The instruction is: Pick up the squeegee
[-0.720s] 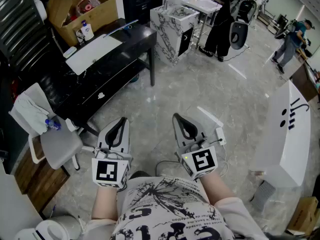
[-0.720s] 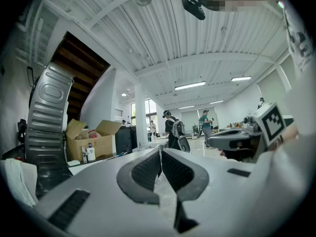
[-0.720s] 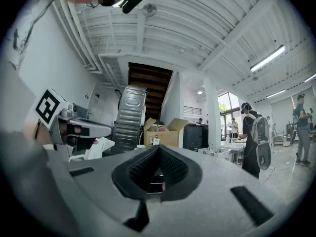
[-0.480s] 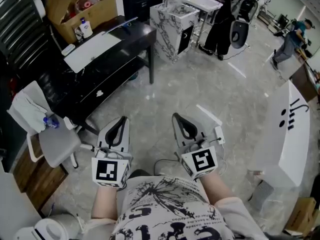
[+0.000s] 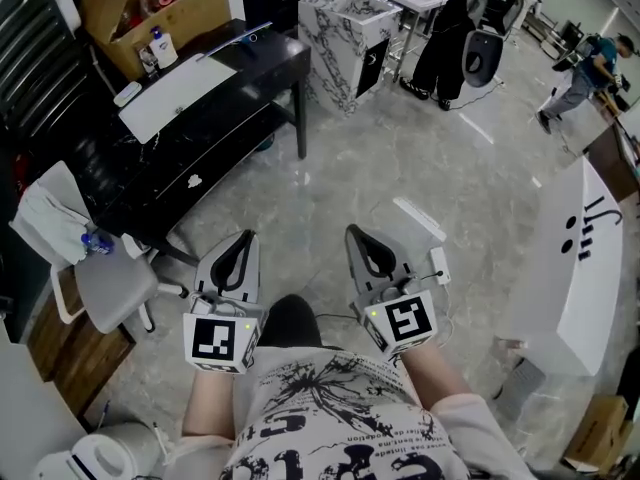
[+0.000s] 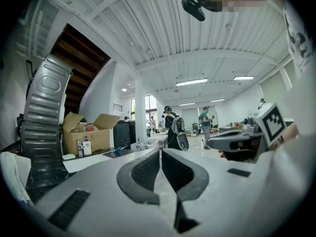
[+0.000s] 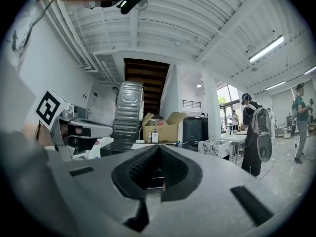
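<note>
No squeegee is clear in any view; a thin blue-tipped item (image 5: 255, 36) lies at the far end of the black table (image 5: 262, 76), too small to identify. My left gripper (image 5: 240, 236) and right gripper (image 5: 352, 230) are held level side by side over the grey floor, well short of the table. In the left gripper view the left gripper (image 6: 160, 149) has its pads together with nothing between them. The right gripper (image 7: 157, 147) is likewise shut and empty.
The table carries a white sheet (image 5: 175, 96), a cardboard box (image 5: 150, 8) and a bottle (image 5: 157, 48). A grey chair (image 5: 110, 283) with a cloth (image 5: 50, 223) stands left. A marble cabinet (image 5: 345, 38), a person with a backpack (image 5: 480, 18) and a white counter (image 5: 575, 268) lie beyond.
The room has slid slightly up and left in the head view, and a dark shape now shows between the grippers below. Both grippers keep the same pose, shut.
</note>
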`<state>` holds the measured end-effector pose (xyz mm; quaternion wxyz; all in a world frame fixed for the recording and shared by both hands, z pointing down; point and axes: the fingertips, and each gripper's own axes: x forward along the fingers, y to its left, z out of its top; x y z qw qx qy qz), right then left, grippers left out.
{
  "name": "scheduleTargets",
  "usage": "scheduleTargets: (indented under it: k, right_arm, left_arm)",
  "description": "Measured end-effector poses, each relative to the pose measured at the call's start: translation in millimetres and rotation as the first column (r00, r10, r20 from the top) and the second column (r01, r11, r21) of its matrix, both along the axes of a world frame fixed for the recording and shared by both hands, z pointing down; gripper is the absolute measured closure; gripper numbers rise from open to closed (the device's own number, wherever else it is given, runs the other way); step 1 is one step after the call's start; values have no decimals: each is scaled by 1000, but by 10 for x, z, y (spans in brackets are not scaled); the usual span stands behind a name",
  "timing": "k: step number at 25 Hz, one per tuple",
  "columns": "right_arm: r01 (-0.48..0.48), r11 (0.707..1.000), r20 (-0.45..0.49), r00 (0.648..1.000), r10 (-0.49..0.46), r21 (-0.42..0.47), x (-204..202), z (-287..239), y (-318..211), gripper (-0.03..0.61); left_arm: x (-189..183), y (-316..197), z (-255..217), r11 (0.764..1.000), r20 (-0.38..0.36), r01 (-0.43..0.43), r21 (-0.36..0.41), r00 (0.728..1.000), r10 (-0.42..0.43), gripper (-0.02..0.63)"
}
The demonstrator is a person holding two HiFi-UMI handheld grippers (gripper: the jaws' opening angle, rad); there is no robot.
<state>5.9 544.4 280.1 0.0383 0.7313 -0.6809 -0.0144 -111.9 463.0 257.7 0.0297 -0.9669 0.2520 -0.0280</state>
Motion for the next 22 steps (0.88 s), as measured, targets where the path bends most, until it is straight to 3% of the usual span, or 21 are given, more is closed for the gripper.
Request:
scheduleTargets:
  k: [8, 14, 19, 22]
  right_arm:
    - [11, 999, -6, 1000, -11, -37, 624, 158, -836, 588]
    - [5, 998, -12, 1000, -6, -65, 1404, 156, -2031, 587]
    - [36, 991, -24, 999, -40, -129, 1980, 49, -3122, 586]
    - [58, 992, -17, 998, -60, -111, 2282, -42, -3697, 586]
  left_arm:
    - [707, -881, 172, 1000, 10, -6, -26, 1000, 6, 595]
    - [1499, -2075, 177, 999, -5, -10, -36, 1000, 10, 595]
    - [2026, -3139, -9, 999, -22, 30, -24, 999, -31, 595]
    - [2256, -3701, -62, 998, -26, 61, -24, 998, -62, 595]
